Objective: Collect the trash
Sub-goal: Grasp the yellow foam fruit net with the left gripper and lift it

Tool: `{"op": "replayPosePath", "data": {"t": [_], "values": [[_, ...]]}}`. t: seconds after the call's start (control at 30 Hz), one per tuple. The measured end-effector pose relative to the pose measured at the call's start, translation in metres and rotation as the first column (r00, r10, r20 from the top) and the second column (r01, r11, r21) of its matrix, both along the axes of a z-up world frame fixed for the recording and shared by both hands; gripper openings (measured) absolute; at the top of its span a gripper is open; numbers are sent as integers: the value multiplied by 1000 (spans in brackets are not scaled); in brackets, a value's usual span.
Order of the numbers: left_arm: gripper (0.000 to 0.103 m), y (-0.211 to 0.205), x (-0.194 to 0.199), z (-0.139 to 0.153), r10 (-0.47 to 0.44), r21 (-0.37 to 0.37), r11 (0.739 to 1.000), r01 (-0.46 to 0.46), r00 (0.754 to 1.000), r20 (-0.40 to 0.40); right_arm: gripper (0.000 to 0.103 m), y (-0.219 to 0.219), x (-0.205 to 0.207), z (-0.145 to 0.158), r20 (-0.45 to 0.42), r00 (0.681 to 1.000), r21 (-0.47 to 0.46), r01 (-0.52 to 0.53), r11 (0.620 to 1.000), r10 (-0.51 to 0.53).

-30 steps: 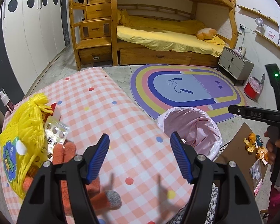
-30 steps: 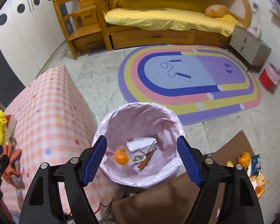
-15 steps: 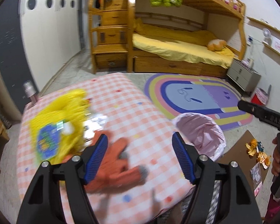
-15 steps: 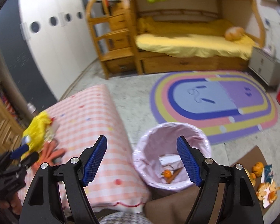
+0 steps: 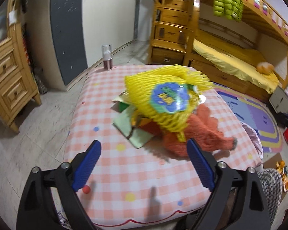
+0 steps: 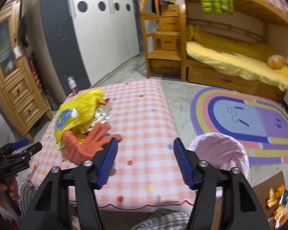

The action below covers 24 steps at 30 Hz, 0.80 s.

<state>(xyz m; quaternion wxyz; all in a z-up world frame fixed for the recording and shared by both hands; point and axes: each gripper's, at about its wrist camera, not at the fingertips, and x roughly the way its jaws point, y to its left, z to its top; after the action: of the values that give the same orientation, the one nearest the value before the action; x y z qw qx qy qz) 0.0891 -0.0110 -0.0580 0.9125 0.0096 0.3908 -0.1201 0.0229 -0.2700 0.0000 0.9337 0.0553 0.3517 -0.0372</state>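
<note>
On the pink checked table [image 5: 124, 172] [image 6: 144, 118] lies a pile: a yellow net bag [image 5: 167, 103] [image 6: 76, 113] with a blue label, flat paper packaging [image 5: 130, 126] under it, a foil blister pack [image 6: 102, 115] and an orange glove [image 5: 197, 134] [image 6: 86, 143]. My left gripper [image 5: 144, 161] hovers just short of the pile, jaws opening, nothing between them. My right gripper [image 6: 145, 159] hangs over the table's near right part, jaws closing on nothing. The pink-lined trash bin [image 6: 218, 153] stands on the floor right of the table.
A small spray bottle [image 5: 107, 57] [image 6: 72, 85] stands at the table's far corner. Orange peels [image 6: 276, 201] lie on brown cardboard at lower right. A wooden dresser [image 5: 7, 88], a bunk bed [image 6: 230, 61] and a striped rug [image 6: 243, 118] surround the table.
Both grippers swung left, from the bin toward the pile. The left jaws spread wider and now face the net bag and glove. The right jaws drew closer together; the bin slid to its right.
</note>
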Motion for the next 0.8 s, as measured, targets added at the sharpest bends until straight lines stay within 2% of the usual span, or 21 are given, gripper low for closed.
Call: {"op": "replayPosePath", "data": {"t": [0.07,0.17,0.33,0.5,0.57,0.7,0.8], "values": [[91,3,4,0,4,-10,1000,-4,1000,1,47,12,4,1,-3,1000,-27,-23,999,23],[91,0,10,0,-4,-16,1000,4,1000,7,46,26,10,3,-1,999,-49,-44,998,44],[91,-31,27,4,-62,-4,998,63,998,29,46,29,19,5,3,999,-54,-44,998,45],[91,-73,52,-4,-126,74,990,123,992,28,47,21,26,3,-2,999,-39,-32,999,32],[91,-88,63,-13,-124,136,983,123,992,3,55,16,30,1,-5,1000,-34,-28,999,28],[92,-104,76,-31,-122,211,969,128,992,-37,60,10,34,-4,-9,1000,-21,-22,1000,22],[91,-104,85,-39,-107,216,969,118,992,-60,60,9,36,-7,-14,1000,-6,-23,1000,23]]}}
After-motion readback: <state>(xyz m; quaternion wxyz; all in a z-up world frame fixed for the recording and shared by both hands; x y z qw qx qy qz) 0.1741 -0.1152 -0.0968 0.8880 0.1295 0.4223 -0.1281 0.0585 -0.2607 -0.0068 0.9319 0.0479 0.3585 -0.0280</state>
